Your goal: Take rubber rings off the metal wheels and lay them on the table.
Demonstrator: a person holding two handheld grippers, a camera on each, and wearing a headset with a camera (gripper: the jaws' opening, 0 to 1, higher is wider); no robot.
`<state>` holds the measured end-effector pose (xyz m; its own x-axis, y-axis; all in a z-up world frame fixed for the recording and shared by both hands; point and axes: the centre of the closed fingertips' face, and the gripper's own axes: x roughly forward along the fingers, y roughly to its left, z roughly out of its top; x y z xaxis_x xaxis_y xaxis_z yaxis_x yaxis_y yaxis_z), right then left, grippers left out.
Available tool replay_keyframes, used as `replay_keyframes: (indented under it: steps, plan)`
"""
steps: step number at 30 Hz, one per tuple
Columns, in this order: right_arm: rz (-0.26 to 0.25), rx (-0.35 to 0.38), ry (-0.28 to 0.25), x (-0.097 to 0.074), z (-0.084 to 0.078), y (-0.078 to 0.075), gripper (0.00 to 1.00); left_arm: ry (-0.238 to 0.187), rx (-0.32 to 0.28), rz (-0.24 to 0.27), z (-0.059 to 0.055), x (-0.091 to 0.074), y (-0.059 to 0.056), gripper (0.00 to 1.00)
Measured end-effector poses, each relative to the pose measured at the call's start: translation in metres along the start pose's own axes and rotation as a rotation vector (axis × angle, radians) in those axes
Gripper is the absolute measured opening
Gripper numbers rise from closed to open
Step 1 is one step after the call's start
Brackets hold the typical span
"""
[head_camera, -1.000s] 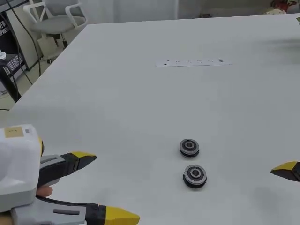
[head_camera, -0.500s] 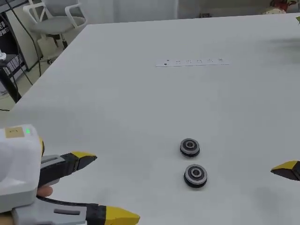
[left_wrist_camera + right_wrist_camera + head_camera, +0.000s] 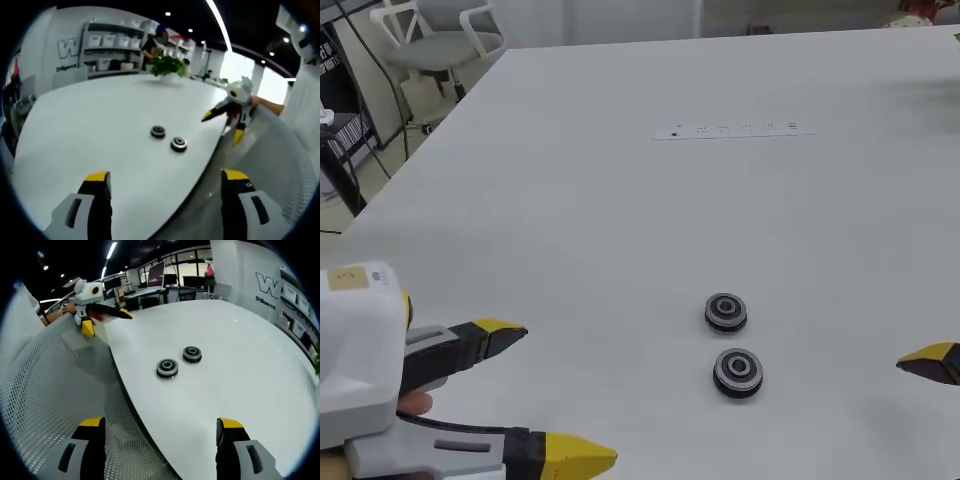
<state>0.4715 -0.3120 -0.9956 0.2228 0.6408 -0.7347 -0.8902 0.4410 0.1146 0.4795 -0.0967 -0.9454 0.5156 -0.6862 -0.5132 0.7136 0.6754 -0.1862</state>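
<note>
Two metal wheels with black rubber rings lie flat on the white table: a far wheel (image 3: 725, 312) and a near wheel (image 3: 738, 371). The left gripper view shows them as far wheel (image 3: 158, 132) and near wheel (image 3: 178, 144); the right gripper view as far wheel (image 3: 192, 354) and near wheel (image 3: 167, 367). My left gripper (image 3: 545, 395) hovers open at the lower left, well clear of the wheels, nothing between its yellow tips. My right gripper (image 3: 160, 432) is open too; one yellow fingertip (image 3: 930, 358) shows at the right edge of the head view.
A white power strip (image 3: 732, 130) lies flat mid-table beyond the wheels. White chairs (image 3: 430, 45) stand past the table's far left corner. A potted plant (image 3: 167, 66) sits at the far end in the left gripper view. The table's front edge runs close under both grippers.
</note>
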Motion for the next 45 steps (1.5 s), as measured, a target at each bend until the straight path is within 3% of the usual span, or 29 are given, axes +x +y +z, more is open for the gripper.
replay_keyframes:
  steps: [29,32,37,41,45]
  plan:
    - [-0.007,0.036,-0.038,-0.002,0.004,-0.003,0.89,-0.016,-0.008,0.002,0.003,-0.001,0.001,0.88]
    - [-0.007,0.041,-0.042,-0.002,0.004,-0.003,0.89,-0.068,-0.011,-0.044,0.014,-0.003,-0.008,0.89]
    - [-0.022,0.042,-0.034,-0.003,0.003,-0.006,0.88,-0.074,-0.005,-0.025,0.019,-0.005,-0.005,0.90]
    - [-0.036,0.070,-0.115,-0.009,0.018,-0.009,0.88,-0.067,0.029,-0.061,0.024,-0.006,-0.015,0.92]
    - [-0.055,0.062,-0.112,-0.013,0.021,-0.015,0.86,-0.054,0.088,-0.081,0.036,-0.006,-0.021,0.92]
